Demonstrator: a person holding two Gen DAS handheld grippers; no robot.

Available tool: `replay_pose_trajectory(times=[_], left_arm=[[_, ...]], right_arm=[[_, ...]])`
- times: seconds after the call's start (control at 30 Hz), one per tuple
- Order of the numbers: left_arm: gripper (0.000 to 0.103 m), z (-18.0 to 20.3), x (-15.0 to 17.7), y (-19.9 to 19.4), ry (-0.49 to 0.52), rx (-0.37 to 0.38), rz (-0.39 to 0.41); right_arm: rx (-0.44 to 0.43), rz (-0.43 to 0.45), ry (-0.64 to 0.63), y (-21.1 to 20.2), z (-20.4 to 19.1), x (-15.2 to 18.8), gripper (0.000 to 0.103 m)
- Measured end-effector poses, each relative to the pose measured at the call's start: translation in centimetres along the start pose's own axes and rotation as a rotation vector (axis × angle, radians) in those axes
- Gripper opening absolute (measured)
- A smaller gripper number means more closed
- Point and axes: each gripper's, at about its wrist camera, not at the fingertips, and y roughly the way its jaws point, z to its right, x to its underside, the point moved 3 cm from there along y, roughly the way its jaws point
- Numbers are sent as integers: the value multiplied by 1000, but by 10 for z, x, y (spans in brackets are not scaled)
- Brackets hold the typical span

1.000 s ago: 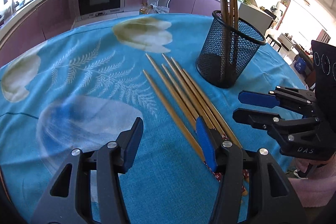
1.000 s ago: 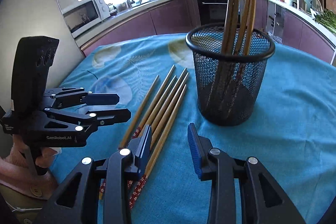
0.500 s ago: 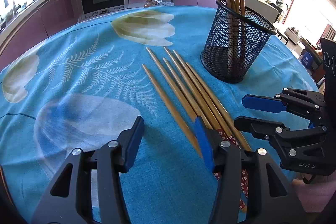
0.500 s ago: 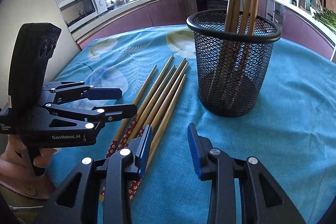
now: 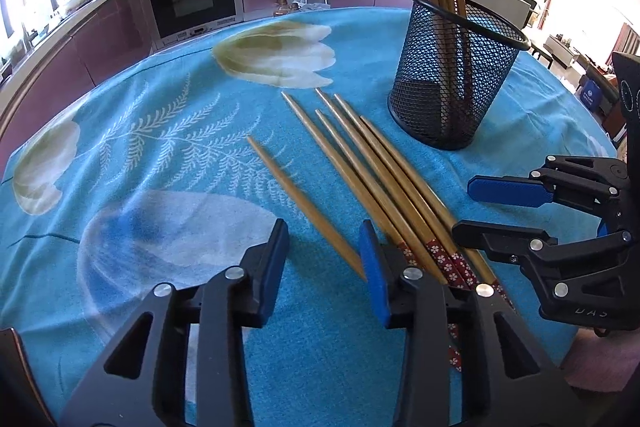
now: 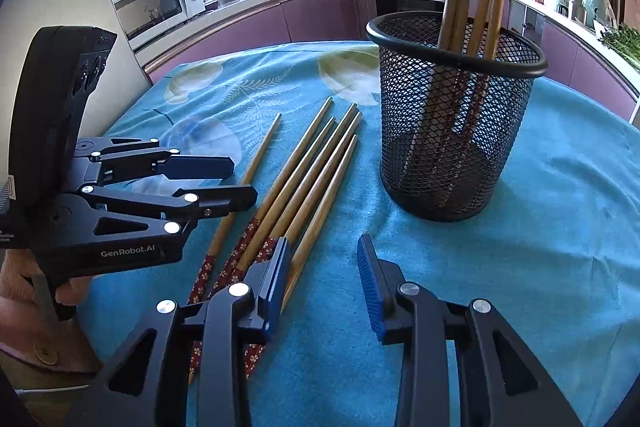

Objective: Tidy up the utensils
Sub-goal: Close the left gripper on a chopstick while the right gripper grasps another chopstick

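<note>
Over the blue cloth on the desk [image 5: 168,163], the left gripper [image 5: 324,259] is wide open and holds nothing. The right gripper [image 6: 322,279] is wide open and empty too. Five chopsticks [image 6: 304,183] lie flat between them. Near their tips stands a black mesh cup [image 6: 452,131] with four more chopsticks inside.

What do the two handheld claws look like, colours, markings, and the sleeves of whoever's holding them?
Both are black angular linkage frames with silver rivets and blue ribbed pads on the fingers. The left claw carries white "GenRobot.AI" lettering and a tall black housing behind it. The right claw shows faint "DAS" lettering. The hand gripping the left one wears a fuzzy pink sleeve. No cables are clearly visible.
</note>
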Motion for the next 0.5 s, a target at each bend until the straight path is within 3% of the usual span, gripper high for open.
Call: replay_pose_trajectory(times=[0.1, 0.3, 0.5], left_arm=[[32, -1, 0, 0, 12, -2, 4], [19, -8, 0, -1, 7, -2, 9], [20, -11, 0, -1, -9, 0, 5]], right_arm=[[8, -4, -9, 1, -1, 0, 33], [29, -20, -8, 4, 1, -1, 22], [45, -23, -8, 7, 2, -3, 21]])
